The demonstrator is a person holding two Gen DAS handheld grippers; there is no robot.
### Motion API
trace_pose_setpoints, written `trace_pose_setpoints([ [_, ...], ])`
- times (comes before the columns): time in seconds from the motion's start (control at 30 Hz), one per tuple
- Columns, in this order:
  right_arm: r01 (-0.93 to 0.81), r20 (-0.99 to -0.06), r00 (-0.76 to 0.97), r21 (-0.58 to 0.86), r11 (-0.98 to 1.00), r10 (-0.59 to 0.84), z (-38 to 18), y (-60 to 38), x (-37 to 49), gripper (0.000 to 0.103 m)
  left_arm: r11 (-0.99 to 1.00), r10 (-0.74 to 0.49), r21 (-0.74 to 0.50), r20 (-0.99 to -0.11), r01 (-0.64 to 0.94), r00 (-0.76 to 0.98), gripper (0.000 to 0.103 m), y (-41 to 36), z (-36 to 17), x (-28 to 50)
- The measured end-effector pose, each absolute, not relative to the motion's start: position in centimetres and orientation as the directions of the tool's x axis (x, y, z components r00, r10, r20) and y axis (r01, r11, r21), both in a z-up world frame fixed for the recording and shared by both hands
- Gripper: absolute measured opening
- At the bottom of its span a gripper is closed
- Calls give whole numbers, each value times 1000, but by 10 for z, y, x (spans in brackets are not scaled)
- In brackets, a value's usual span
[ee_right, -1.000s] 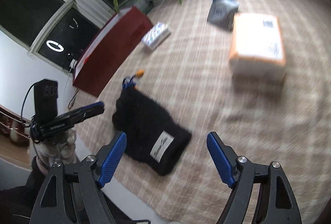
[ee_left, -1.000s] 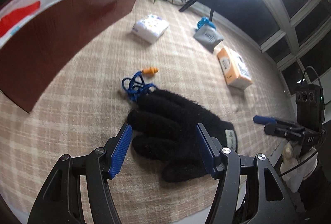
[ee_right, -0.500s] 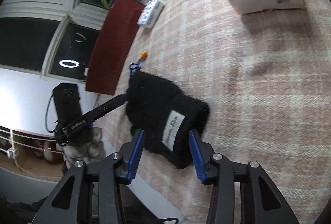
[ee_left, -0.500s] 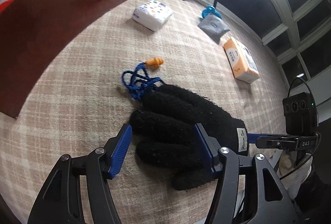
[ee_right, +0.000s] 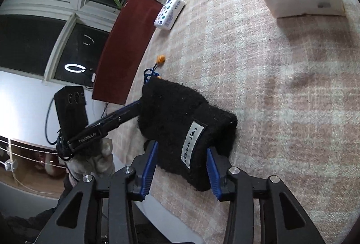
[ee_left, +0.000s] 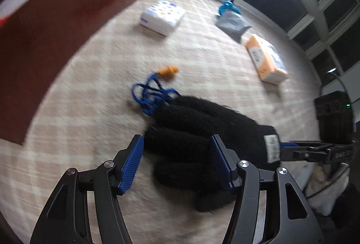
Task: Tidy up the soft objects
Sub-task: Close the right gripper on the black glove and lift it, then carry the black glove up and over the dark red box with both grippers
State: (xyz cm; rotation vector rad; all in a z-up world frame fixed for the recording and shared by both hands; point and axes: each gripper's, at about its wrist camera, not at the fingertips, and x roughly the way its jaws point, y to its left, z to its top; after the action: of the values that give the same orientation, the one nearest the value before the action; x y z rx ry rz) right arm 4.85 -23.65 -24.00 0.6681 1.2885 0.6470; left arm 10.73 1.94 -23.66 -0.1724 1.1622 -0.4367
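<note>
A fuzzy black glove point(ee_left: 202, 131) with a white label lies on the checked cloth near the table's front edge. My left gripper point(ee_left: 177, 158) stands open over its finger end, with the glove's fingers between the blue pads and a gap at the left pad. In the right wrist view the glove's cuff point(ee_right: 191, 122) sits between the pads of my right gripper point(ee_right: 181, 167). Those jaws are closing and both pads press on the cuff. The left gripper's fingers point(ee_right: 132, 109) reach the glove's far end there.
Blue-corded orange earplugs point(ee_left: 155, 91) lie just beyond the glove. A maroon paper bag point(ee_left: 56, 41) stands at the left. Farther back lie a white tissue pack point(ee_left: 162, 15), a grey pouch point(ee_left: 232, 23) and an orange tissue pack point(ee_left: 265, 61). The table edge point(ee_right: 157, 199) runs close under the right gripper.
My right gripper came down onto the glove's cuff and its jaws narrowed around it. The left gripper stayed over the glove's fingers, still open.
</note>
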Motion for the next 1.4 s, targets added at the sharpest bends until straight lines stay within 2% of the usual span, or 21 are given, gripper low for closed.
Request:
trace_pose_setpoints([
  [0.3, -108, -701, 141, 691, 714, 699, -240, -216, 50, 38, 886, -436, -346, -849, 309, 300, 63, 5, -241, 108],
  [0.4, -115, -710, 140, 680, 724, 690, -238, -212, 51, 38, 870, -462, -372, -844, 323, 273, 50, 1, -241, 102],
  [0.5, -127, -711, 145, 676, 726, 688, -235, -210, 49, 38, 870, -450, -342, -846, 356, 286, 49, -7, -242, 96],
  [0.53, -127, -715, 148, 672, 730, 684, -236, -210, 49, 36, 871, -448, -338, -845, 357, 292, 47, -8, -241, 97],
  [0.63, -109, -726, 153, 662, 742, 670, -240, -205, 55, 29, 856, -482, -384, -835, 346, 266, 28, -10, -240, 101],
  [0.67, -115, -730, 156, 655, 747, 665, -238, -202, 56, 22, 852, -488, -387, -831, 352, 268, 26, -10, -239, 99],
  [0.77, -159, -755, 162, 615, 772, 635, -229, -194, 52, 14, 845, -493, -375, -822, 382, 284, 22, -15, -232, 92],
  [0.93, -177, -778, 187, 574, 800, 600, -220, -191, 48, 11, 827, -528, -402, -796, 393, 296, 20, -14, -218, 90],
  [1.4, -239, -757, 289, 536, 810, 586, -160, -185, 46, 10, 798, -591, -437, -699, 414, 402, 20, 14, -156, 88],
])
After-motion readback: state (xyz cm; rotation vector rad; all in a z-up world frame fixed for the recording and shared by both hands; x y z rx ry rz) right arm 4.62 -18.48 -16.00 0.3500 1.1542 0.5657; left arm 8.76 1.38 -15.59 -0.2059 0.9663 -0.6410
